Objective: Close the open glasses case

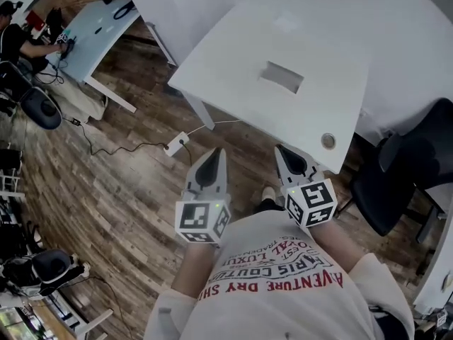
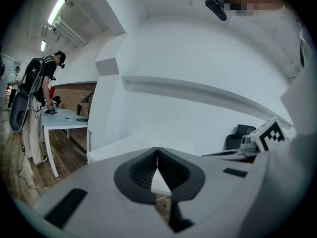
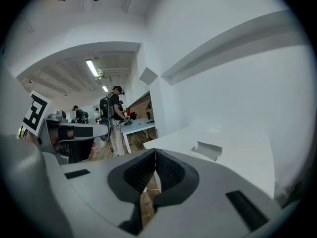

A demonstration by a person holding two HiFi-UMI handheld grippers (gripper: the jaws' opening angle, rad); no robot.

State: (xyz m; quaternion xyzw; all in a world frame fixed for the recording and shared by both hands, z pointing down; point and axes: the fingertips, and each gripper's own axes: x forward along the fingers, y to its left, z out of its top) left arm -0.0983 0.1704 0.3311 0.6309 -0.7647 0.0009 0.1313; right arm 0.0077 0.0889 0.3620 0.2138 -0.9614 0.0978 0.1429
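The open glasses case (image 1: 282, 76) is pale grey-white and lies near the middle of a white table (image 1: 226, 69), lid raised. The right gripper view shows the case (image 3: 207, 150) ahead and to the right, on the table top. Both grippers hang in front of my chest, short of the table's near edge and well apart from the case. My left gripper (image 1: 216, 151) is shut with nothing in it, its jaws meeting at the tip (image 2: 157, 150). My right gripper (image 1: 280, 148) is likewise shut and empty (image 3: 155, 152).
A round cable grommet (image 1: 328, 141) sits at the table's near right corner. A black chair (image 1: 403, 168) stands to the right. A power strip (image 1: 177, 144) and cable lie on the wooden floor. A person (image 2: 37, 108) stands at another table (image 1: 92, 27) far left.
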